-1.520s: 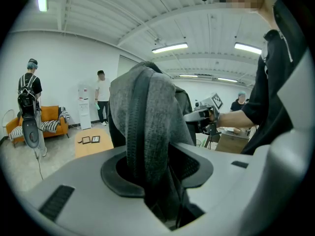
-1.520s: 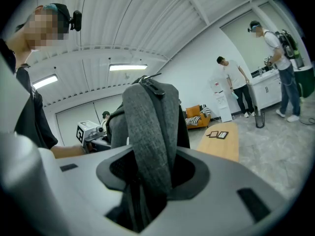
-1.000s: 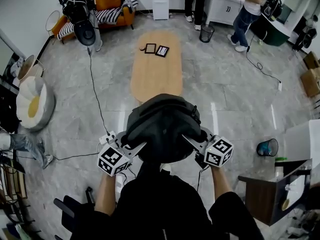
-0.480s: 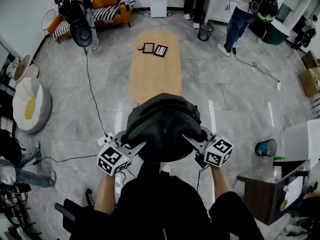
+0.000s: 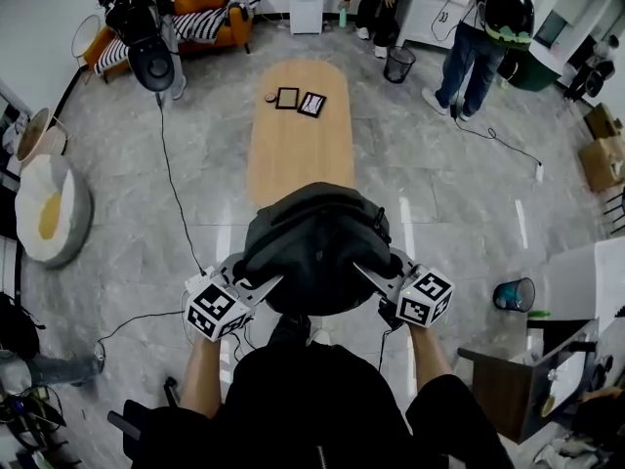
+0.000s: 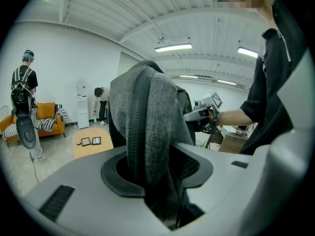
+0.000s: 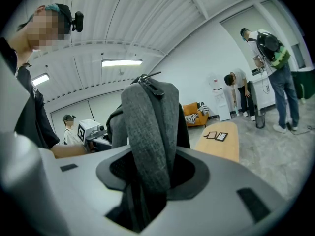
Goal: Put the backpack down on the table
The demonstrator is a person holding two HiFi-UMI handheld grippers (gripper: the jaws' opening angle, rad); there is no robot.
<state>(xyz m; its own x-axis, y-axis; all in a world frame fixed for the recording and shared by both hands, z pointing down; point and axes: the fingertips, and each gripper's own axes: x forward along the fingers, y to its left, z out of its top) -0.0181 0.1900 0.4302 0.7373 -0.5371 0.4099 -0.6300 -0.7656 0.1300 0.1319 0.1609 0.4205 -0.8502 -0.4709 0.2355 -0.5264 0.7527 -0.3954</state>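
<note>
A dark grey backpack (image 5: 314,247) hangs in the air in front of me, held from both sides. My left gripper (image 5: 262,283) is shut on a grey strap of the backpack (image 6: 147,112), which fills the gap between its jaws. My right gripper (image 5: 371,274) is shut on another strap of the backpack (image 7: 150,127) the same way. The oval wooden table (image 5: 298,149) lies straight ahead on the floor beyond the bag, and the bag hides its near end. The table also shows in the left gripper view (image 6: 80,151) and in the right gripper view (image 7: 224,149).
Two small picture frames (image 5: 301,100) and a round object (image 5: 270,96) lie at the table's far end. A cable (image 5: 171,184) runs over the floor to the left. A blue bucket (image 5: 513,294) and a desk (image 5: 518,379) stand at the right. People (image 5: 483,27) stand at the back.
The room has slid slightly in the head view as I carry the backpack toward the table. A person at the back right has stepped left. Both grips on the bag look unchanged.
</note>
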